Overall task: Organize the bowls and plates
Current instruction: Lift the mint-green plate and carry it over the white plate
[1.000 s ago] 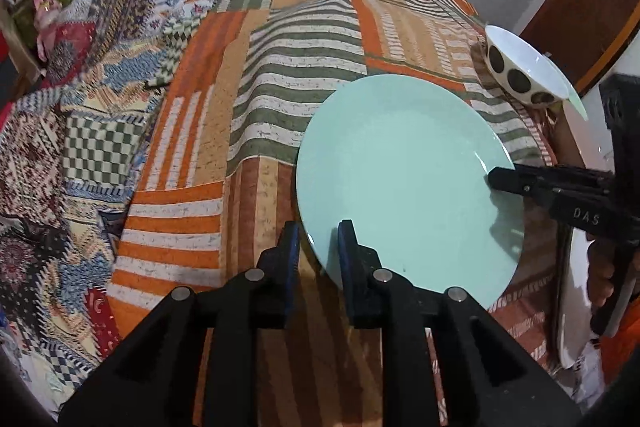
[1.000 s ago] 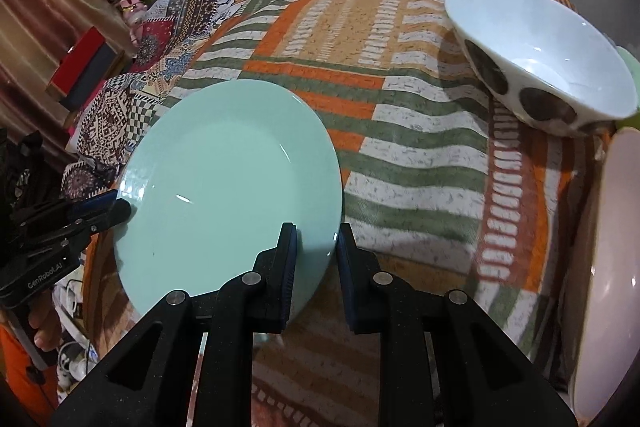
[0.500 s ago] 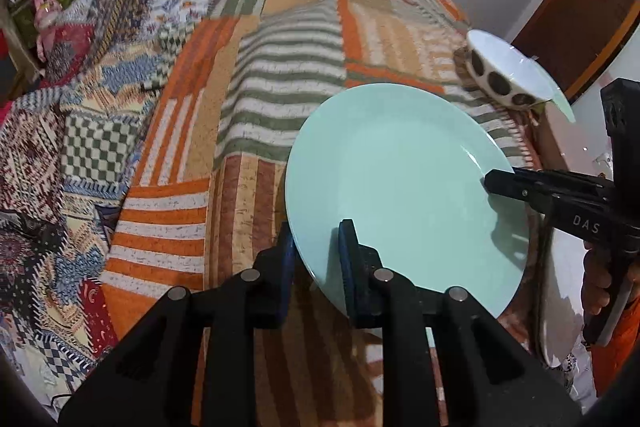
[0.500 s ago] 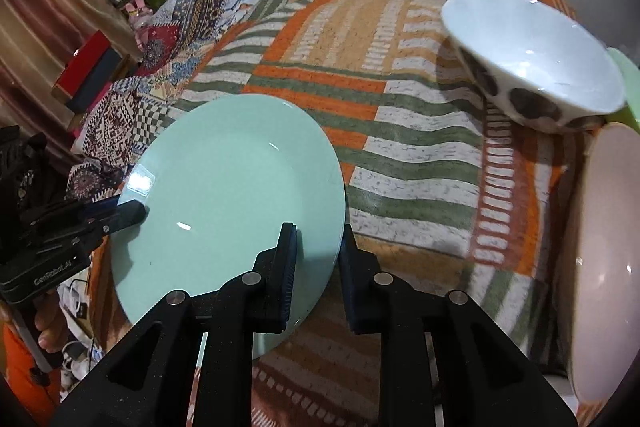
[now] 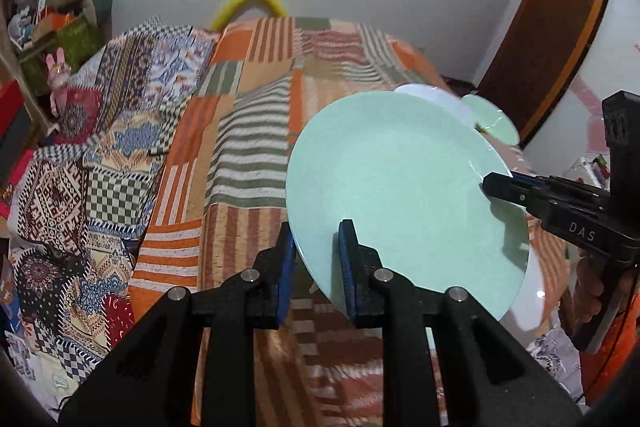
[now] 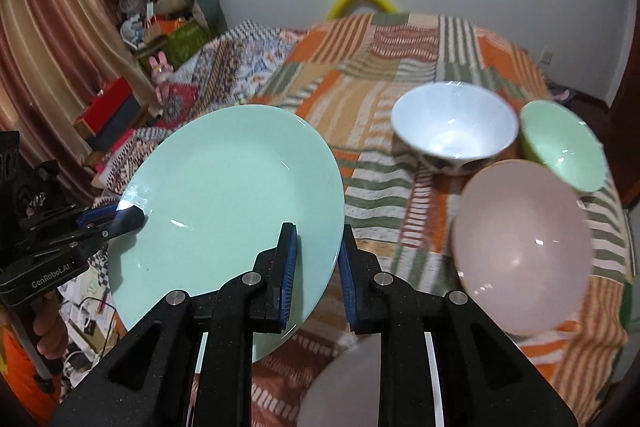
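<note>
While both jaws clamp it, the mint plate point(image 5: 400, 183) hangs tilted.

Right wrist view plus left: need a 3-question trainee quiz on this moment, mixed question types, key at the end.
1. True or false: the round pale mint-green plate is clamped at its rim by both the left gripper and the right gripper.
2. Multiple choice: which bowl stands farthest from the right wrist camera? A) white bowl with dark spots B) light green bowl C) pale pink bowl
3. Fill in: the bowls rest on a striped orange-and-green patchwork ____.

Key: 1 true. 2 A, though the green one is nearly as far. 3 bedspread.
</note>
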Tool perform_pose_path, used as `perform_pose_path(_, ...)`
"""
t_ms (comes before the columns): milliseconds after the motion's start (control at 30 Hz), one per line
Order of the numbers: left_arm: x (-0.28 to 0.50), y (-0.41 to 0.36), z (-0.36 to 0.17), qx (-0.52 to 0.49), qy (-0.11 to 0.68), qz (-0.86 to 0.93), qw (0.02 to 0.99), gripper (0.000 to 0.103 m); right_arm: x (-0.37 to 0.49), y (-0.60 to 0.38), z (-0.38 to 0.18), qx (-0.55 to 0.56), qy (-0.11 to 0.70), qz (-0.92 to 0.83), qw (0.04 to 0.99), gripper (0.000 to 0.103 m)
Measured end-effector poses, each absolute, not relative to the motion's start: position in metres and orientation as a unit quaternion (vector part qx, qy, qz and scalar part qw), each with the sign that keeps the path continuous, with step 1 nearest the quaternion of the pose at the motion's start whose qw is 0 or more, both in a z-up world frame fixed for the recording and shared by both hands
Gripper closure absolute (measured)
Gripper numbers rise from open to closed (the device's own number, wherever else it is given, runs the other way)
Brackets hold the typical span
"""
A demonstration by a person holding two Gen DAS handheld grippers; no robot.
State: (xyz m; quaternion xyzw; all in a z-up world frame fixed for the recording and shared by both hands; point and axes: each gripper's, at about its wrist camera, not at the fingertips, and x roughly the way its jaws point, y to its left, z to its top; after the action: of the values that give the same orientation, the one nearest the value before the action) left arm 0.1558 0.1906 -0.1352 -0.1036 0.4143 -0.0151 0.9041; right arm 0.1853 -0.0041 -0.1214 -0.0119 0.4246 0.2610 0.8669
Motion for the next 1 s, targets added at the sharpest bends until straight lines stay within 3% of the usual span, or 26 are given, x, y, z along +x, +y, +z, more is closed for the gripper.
perform_pose_path(433, 0.111, 0.132, -0.090, -0.076, 0.378, -0.036, 0.922, 0.083, 0.138, -0.055, -0.092, 0.015, 0.376, 0.254, 0.891, 0.084)
perform_pose_path(1000, 0.101, 0.062, -0.116, -0.053, 0.415, -0.060, 0.906, 0.083, 0.102, -0.121, -0.118, 0.057, 0.390, 0.221, 0.892, 0.084)
